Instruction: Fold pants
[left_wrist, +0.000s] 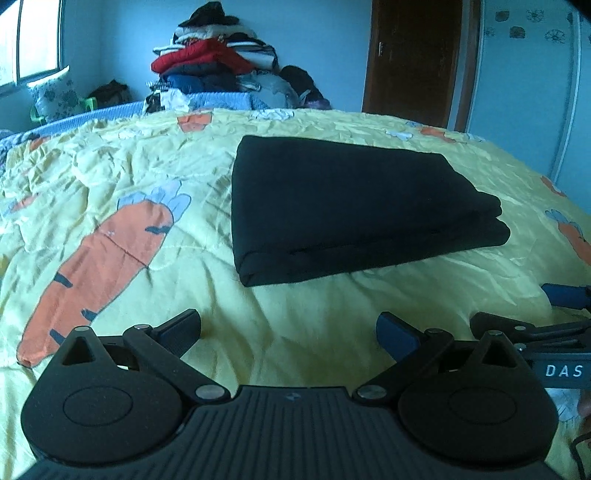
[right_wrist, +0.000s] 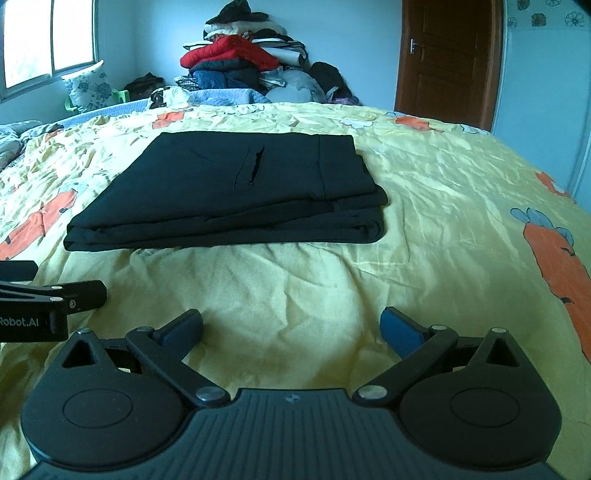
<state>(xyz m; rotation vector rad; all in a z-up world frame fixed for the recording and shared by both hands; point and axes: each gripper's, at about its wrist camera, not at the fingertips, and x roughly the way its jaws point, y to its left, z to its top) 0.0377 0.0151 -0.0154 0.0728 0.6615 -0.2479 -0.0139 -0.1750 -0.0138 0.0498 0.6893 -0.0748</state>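
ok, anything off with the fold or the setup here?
Nothing stands out. The pants lie folded into a flat stack on the bedspread, layers slightly offset at the near right corner. The slit on top looks like a pocket opening, not damage. Both hand-held grippers, left and right, are open and clear of the cloth.

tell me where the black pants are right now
The black pants lie folded in a flat stack on the yellow carrot-print bedspread, ahead of both open grippers and untouched; the clothes pile sits beyond them.
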